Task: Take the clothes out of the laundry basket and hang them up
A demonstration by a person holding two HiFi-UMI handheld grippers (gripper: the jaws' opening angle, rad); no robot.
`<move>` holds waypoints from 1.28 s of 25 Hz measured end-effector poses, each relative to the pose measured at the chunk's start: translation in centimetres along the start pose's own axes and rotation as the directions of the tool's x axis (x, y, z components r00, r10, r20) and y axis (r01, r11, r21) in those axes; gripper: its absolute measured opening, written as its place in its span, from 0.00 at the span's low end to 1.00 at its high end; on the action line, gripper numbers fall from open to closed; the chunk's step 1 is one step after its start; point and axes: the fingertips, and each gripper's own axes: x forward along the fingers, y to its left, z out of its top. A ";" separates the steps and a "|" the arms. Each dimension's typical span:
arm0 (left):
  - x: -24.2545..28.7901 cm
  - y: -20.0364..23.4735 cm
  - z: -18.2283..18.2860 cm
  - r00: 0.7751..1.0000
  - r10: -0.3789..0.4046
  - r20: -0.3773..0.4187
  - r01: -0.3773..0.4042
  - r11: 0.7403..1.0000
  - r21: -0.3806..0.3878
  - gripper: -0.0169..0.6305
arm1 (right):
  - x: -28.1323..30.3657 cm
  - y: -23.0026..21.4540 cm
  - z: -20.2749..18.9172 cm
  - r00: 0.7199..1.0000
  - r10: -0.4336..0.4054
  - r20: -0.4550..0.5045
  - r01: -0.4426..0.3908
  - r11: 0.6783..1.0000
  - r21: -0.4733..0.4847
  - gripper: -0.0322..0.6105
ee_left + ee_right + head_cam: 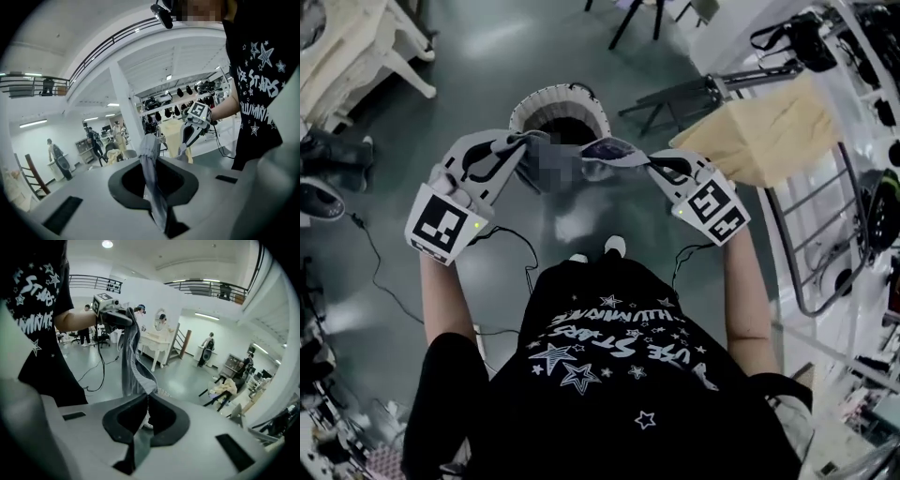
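A grey garment (602, 150) is stretched level between my two grippers, above the white laundry basket (534, 103) on the floor. My left gripper (517, 142) is shut on the garment's left end and my right gripper (654, 164) on its right end. In the left gripper view the grey cloth (151, 164) runs up out of the pinched jaws of the left gripper (158, 211) towards the right gripper (193, 126). In the right gripper view the garment (131, 362) hangs from the left gripper (112, 315) and leads into the jaws of the right gripper (138, 446).
A drying rack (825, 234) stands at the right with a beige cloth (773, 131) hung on it. A white chair (356, 47) is at the far left, black stands (661, 98) are beyond the basket, and cables (384, 281) trail on the floor. People stand in the background (58, 157).
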 end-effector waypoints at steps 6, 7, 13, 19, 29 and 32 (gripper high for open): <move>1.8 -3.2 3.9 0.988 -0.127 0.083 0.121 0.989 0.080 0.09 | -8.3 1.5 -0.7 0.981 -0.193 0.001 0.192 0.980 0.048 0.08; 2.3 -4.0 4.6 0.983 -0.160 0.093 0.150 0.984 0.099 0.09 | -9.7 1.9 -1.2 0.973 -0.233 -0.004 0.232 0.970 0.065 0.08; 5.7 -10.7 7.9 0.911 -0.384 0.149 0.349 0.912 0.216 0.09 | -18.1 5.0 -5.4 0.879 -0.469 -0.084 0.476 0.856 0.202 0.08; 8.4 -18.3 12.3 0.809 -0.554 0.195 0.487 0.818 0.306 0.09 | -26.9 8.6 -8.7 0.748 -0.635 -0.192 0.663 0.701 0.263 0.08; 16.2 -32.5 19.4 0.719 -0.656 0.230 0.524 0.729 0.440 0.09 | -40.8 11.8 -15.1 0.512 -0.800 -0.312 0.851 0.424 0.310 0.08; 19.0 -35.6 22.0 0.715 -0.658 0.236 0.523 0.727 0.444 0.09 | -44.7 11.3 -17.1 0.479 -0.823 -0.306 0.866 0.386 0.319 0.08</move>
